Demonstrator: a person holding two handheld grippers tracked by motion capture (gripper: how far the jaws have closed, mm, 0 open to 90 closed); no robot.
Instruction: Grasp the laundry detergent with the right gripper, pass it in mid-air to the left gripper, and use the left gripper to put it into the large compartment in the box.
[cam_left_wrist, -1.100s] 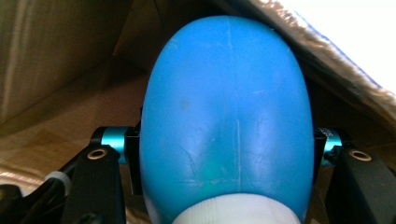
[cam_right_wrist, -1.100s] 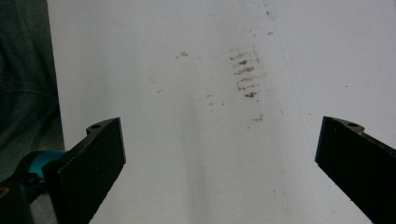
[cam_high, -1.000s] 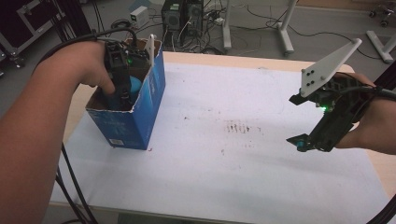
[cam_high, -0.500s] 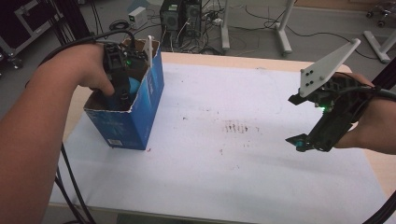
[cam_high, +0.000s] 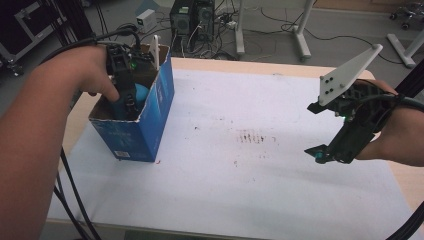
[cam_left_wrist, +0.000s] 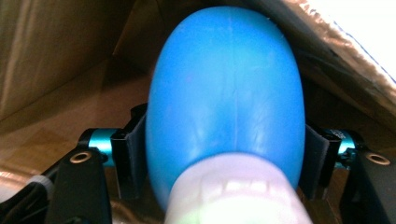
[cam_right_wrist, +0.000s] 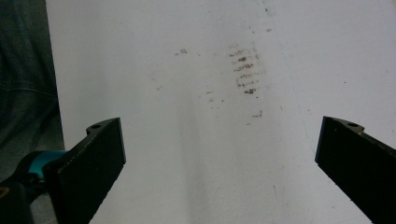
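Note:
My left gripper (cam_high: 127, 100) reaches down into an open blue cardboard box (cam_high: 150, 127) at the table's left. A blue rounded object (cam_left_wrist: 226, 93) with a white end (cam_left_wrist: 233, 191) sits between its jaws. The jaws have just been opening, and the pads still lie against the object's sides. The same blue object (cam_high: 142, 93) peeks out beside the gripper in the high view. My right gripper (cam_high: 320, 152) hovers over the white sheet at the right, tilted down. In the right gripper view my right gripper (cam_right_wrist: 219, 163) stands wide open with nothing between its jaws.
A white table cover (cam_high: 240, 190) carries a patch of brown smudges (cam_high: 252, 136) near the middle. A white stick (cam_high: 156, 50) stands up from the box's far corner. Cables trail off the table's left edge. Equipment and stand legs are on the floor beyond the table.

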